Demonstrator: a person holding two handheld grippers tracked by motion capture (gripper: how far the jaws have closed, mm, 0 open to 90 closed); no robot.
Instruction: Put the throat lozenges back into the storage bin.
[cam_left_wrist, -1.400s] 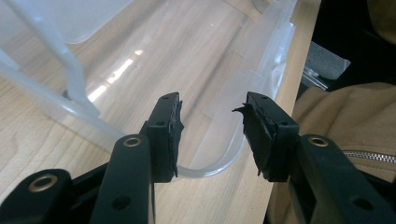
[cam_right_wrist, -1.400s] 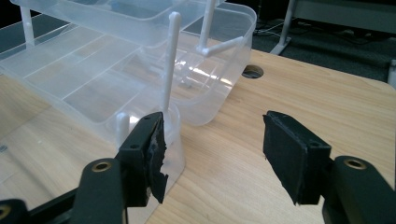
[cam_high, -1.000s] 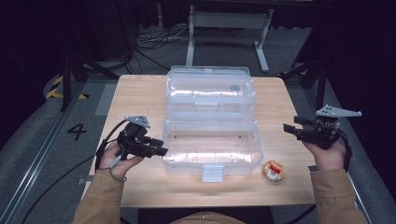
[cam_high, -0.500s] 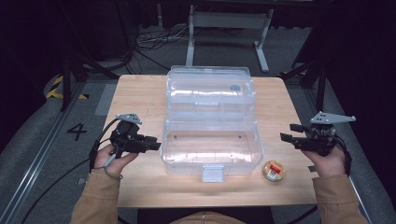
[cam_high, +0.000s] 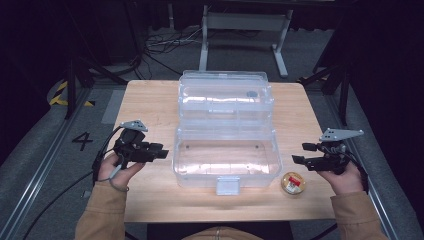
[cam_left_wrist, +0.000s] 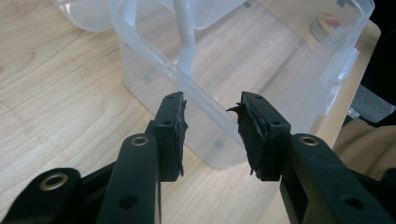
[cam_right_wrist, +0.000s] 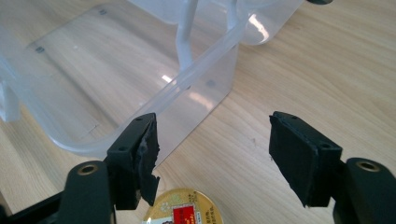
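Wooden counter (cam_high: 150, 107) carries a clear box (cam_high: 226, 159), lid open; left claw (cam_high: 161, 152) and right claw (cam_high: 299, 152), both spread after just widening, flank it empty; tin (cam_high: 292, 182) near right

From above the near edge we looked forward and down over the whole pale wooden surface (cam_high: 150, 105). Each gripper camera sat low and close, aimed inward from its side. All three views shared the clear plastic hinged box (cam_high: 225, 160) (cam_left_wrist: 261, 60) (cam_right_wrist: 116, 70).
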